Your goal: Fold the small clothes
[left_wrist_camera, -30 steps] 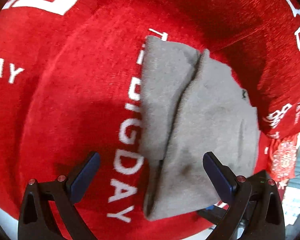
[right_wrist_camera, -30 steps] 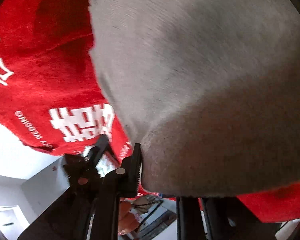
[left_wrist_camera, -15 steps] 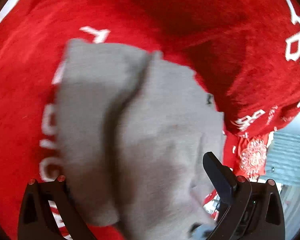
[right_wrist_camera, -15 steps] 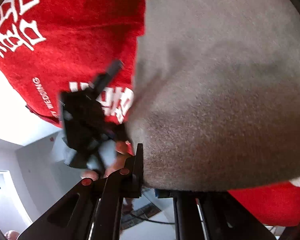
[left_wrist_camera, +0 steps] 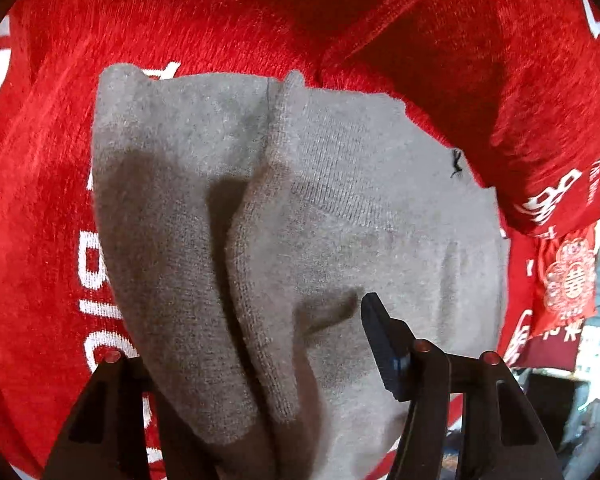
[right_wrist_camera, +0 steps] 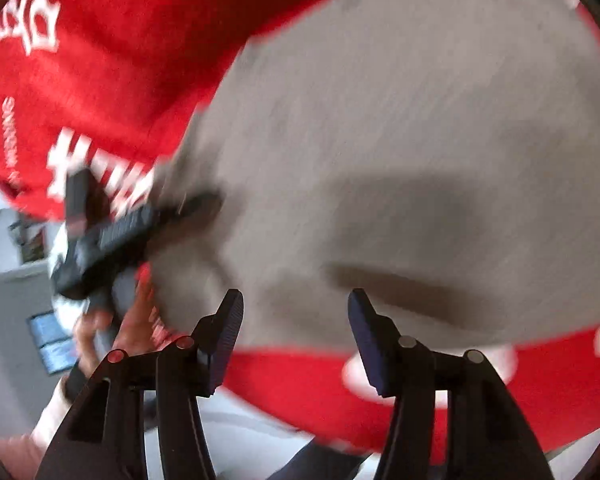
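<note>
grey knit garment (left_wrist_camera: 340, 216) lies part-folded on the red cloth (left_wrist_camera: 228, 20); left gripper (left_wrist_camera: 260, 344) closing around its near edge, right gripper (right_wrist_camera: 296, 320) opening, empty; further folding remains.

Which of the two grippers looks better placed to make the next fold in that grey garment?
Probably the left gripper: its jaws are closing with the grey garment's near edge between them. The right gripper is opening, nothing between its fingers.

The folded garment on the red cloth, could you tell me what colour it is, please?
Plain grey knit garment, clearest in the left wrist view.
</note>
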### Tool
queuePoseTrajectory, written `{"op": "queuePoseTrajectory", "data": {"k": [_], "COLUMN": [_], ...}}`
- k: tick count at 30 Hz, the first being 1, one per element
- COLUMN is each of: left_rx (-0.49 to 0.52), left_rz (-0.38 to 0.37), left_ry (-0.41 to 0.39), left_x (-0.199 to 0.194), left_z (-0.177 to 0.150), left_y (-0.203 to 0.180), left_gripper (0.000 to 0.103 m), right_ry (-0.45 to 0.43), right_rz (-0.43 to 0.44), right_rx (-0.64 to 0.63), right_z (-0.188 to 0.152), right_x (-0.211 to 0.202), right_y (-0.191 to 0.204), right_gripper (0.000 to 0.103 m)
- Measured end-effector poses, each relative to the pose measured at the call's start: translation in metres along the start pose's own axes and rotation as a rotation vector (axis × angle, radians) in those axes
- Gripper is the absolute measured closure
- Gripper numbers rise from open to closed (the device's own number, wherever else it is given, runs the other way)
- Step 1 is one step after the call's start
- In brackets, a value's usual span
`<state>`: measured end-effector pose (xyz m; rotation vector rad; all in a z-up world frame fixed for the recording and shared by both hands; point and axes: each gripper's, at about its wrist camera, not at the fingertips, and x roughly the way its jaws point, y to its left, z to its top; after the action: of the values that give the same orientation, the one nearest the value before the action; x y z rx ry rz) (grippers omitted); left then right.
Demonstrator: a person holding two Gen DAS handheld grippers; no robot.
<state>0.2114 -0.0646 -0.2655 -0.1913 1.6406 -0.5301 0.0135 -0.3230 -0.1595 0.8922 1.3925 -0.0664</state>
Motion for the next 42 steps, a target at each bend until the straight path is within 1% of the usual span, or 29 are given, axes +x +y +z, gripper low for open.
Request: {"op": "queuePoseTrajectory", "data": {"k": [1,2,3,4,6,9,10,12,13,14,16,17,19,20,23,25,26,27,28,30,32,33,34,36,38,39,41,42], "left_rx": [0.005,0.010,0.013,0.011,0.006,0.016,0.022,0.030,0.026,0.021,0.002,-0.010,-0.030,-0.019,0.043,0.073,0.086,0.112,0.132,0.192,0.250,0.314,0.352,0.432,0.492,0.531,0.578,0.597], "left_rz": [0.010,0.016,0.026,0.031,0.043,0.072,0.086,0.111,0.109,0.105,0.082,0.058,-0.046,-0.079,-0.108,-0.133,-0.146,-0.166,-0.175,-0.184,-0.167,-0.121,-0.087,-0.006,0.048,0.103,0.164,0.189], "left_ry": [0.001,0.003,0.004,0.004,0.001,-0.006,-0.009,-0.021,-0.027,-0.035,-0.050,-0.052,-0.073,-0.089,-0.110,-0.117,-0.121,-0.129,-0.133,-0.136,-0.133,-0.137,-0.137,-0.120,-0.101,-0.086,-0.057,-0.044], "left_x": [0.001,0.002,0.003,0.002,0.002,0.005,0.005,0.005,0.005,0.004,-0.002,-0.005,-0.019,-0.026,-0.039,-0.043,-0.045,-0.047,-0.049,-0.048,-0.042,-0.034,-0.029,-0.003,0.021,0.041,0.067,0.080], "left_z": [0.000,-0.001,-0.001,-0.001,-0.001,-0.001,-0.001,-0.002,-0.001,-0.001,-0.001,0.000,-0.001,-0.002,-0.003,-0.002,-0.002,-0.001,0.000,-0.002,-0.001,-0.005,-0.008,-0.015,-0.023,-0.028,-0.035,-0.038], "left_y": [-0.002,-0.003,-0.006,-0.005,-0.006,-0.012,-0.013,-0.016,-0.017,-0.017,-0.015,-0.015,-0.019,-0.027,-0.058,-0.080,-0.091,-0.111,-0.123,-0.160,-0.192,-0.218,-0.231,-0.269,-0.291,-0.305,-0.319,-0.324], "left_gripper": [0.040,0.040,0.040,0.040,0.040,0.041,0.046,0.054,0.063,0.068,0.085,0.085,0.086,0.086,0.086,0.086,0.086,0.086,0.086,0.086,0.086,0.086,0.086,0.086,0.086,0.085,0.079,0.073], "right_ry": [-0.044,-0.067,-0.086,-0.096,-0.102,-0.042,-0.057,-0.061,-0.059,-0.056,-0.049,-0.044,-0.033,-0.027,-0.012,-0.018,-0.025,-0.036,-0.048,-0.072,-0.099,-0.109,-0.113,-0.114,-0.111,-0.107,-0.105,-0.105], "right_rz": [-0.041,-0.062,-0.087,-0.110,-0.145,-0.186,-0.191,-0.210,-0.207,-0.195,-0.143,-0.112,-0.039,-0.007,0.090,0.141,0.160,0.176,0.189,0.208,0.220,0.220,0.221,0.220,0.235,0.245,0.274,0.289], "right_rx": [-0.014,-0.022,-0.033,-0.043,-0.070,-0.124,-0.148,-0.185,-0.189,-0.184,-0.153,-0.131,-0.080,-0.059,0.006,0.034,0.046,0.058,0.071,0.100,0.136,0.154,0.168,0.209,0.249,0.270,0.294,0.303], "right_z": [0.010,0.015,0.022,0.030,0.037,0.038,0.033,0.030,0.029,0.029,0.029,0.030,0.031,0.032,0.027,0.023,0.021,0.019,0.017,0.013,0.008,0.005,0.003,-0.002,-0.007,-0.010,-0.014,-0.016], "right_x": [-0.005,-0.007,-0.008,-0.005,0.003,0.028,0.029,0.028,0.028,0.027,0.021,0.019,0.014,0.012,0.004,-0.005,-0.012,-0.019,-0.028,-0.043,-0.057,-0.062,-0.062,-0.064,-0.064,-0.062,-0.061,-0.060], "right_y": [0.000,0.000,0.001,0.003,0.002,-0.004,-0.004,0.000,0.000,-0.002,-0.012,-0.018,-0.031,-0.037,-0.053,-0.064,-0.071,-0.079,-0.088,-0.107,-0.128,-0.139,-0.147,-0.166,-0.183,-0.191,-0.199,-0.202], "right_gripper": [0.055,0.065,0.092,0.098,0.098,0.098,0.099,0.099,0.099,0.099,0.098,0.098,0.098,0.098,0.098,0.098,0.098,0.098,0.098,0.098,0.098,0.098,0.098,0.098,0.097,0.097,0.097,0.097]}}
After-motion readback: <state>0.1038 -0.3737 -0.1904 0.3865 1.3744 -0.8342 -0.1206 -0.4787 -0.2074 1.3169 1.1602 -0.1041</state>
